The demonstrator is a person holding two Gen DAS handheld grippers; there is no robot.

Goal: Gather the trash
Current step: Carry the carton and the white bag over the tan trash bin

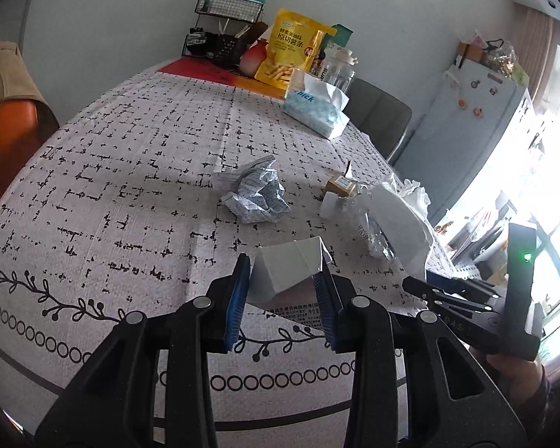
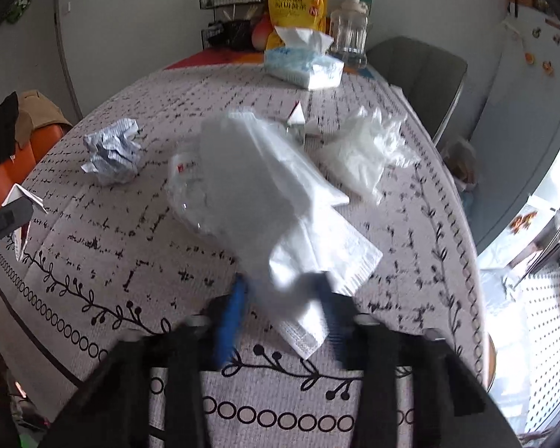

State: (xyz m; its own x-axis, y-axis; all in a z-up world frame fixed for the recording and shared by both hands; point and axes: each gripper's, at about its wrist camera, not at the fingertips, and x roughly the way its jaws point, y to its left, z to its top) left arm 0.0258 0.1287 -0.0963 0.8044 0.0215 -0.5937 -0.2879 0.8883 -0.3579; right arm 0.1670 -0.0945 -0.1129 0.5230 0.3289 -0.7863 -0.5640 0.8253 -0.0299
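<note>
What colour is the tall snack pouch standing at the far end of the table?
The snack pouch is yellow with dark lettering, clearest in the left wrist view.

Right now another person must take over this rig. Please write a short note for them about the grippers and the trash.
Left gripper: shut on a folded white carton, above the table.
Right gripper: its pads close around a white paper napkin; the view is blurred, so confirm the grip.
Still lying on the table: crumpled printed paper, clear plastic wrapper, crumpled white plastic bag, small brown box.
No bin is in view.
Left to do: drop both held pieces, then collect the rest.
</note>
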